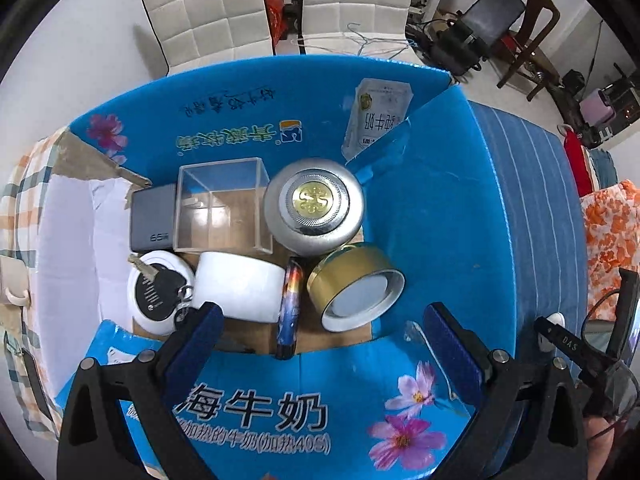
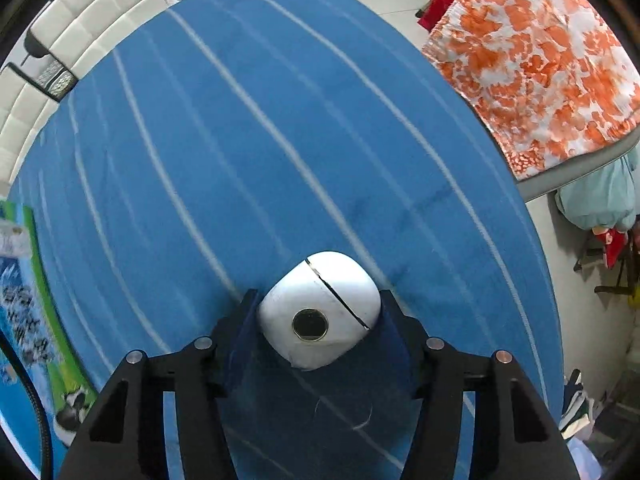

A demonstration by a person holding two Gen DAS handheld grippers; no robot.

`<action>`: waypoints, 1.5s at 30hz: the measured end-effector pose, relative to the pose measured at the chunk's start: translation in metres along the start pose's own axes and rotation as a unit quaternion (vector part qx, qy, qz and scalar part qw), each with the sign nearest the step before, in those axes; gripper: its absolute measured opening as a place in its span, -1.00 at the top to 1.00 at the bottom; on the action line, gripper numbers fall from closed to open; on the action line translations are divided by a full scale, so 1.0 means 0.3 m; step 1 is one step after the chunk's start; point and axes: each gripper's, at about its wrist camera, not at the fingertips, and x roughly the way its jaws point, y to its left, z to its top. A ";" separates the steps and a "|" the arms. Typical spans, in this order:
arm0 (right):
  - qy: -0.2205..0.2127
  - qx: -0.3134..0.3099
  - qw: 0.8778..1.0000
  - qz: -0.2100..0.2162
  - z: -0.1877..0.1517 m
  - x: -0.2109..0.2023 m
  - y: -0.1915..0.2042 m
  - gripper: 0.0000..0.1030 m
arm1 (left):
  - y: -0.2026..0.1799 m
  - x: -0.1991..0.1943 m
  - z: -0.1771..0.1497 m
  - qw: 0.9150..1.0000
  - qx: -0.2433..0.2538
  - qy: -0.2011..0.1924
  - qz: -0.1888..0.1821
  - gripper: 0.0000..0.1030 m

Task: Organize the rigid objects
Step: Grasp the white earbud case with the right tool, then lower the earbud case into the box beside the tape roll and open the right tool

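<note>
In the right wrist view a white rounded case (image 2: 320, 312) with a round metal disc on its face rests on the blue striped cloth (image 2: 280, 140). My right gripper (image 2: 319, 304) points down over it, both pads pressed against its sides. In the left wrist view my left gripper (image 1: 324, 316) hangs open above the blue milk carton box (image 1: 440, 200). Inside the box lie a clear plastic box (image 1: 220, 204), a silver round tin (image 1: 314, 206), a gold tin (image 1: 354, 284) on its side, a white cup (image 1: 238, 286), a starry patterned tube (image 1: 290, 308), keys on a white round item (image 1: 158, 292) and a grey power bank (image 1: 152, 218).
The box flaps stand up around the opening, one near flap (image 1: 260, 408) under my left fingers. An orange-and-white floral cloth (image 2: 540, 60) covers a surface to the right. White padded chairs (image 1: 208, 12) stand beyond the table. A checked cloth (image 1: 24, 200) lies left of the box.
</note>
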 end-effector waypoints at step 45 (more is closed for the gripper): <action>0.004 -0.286 0.957 0.050 -0.386 -0.145 0.941 -0.17 | 0.469 -0.006 -0.084 0.999 -0.016 -0.025 0.036 -0.99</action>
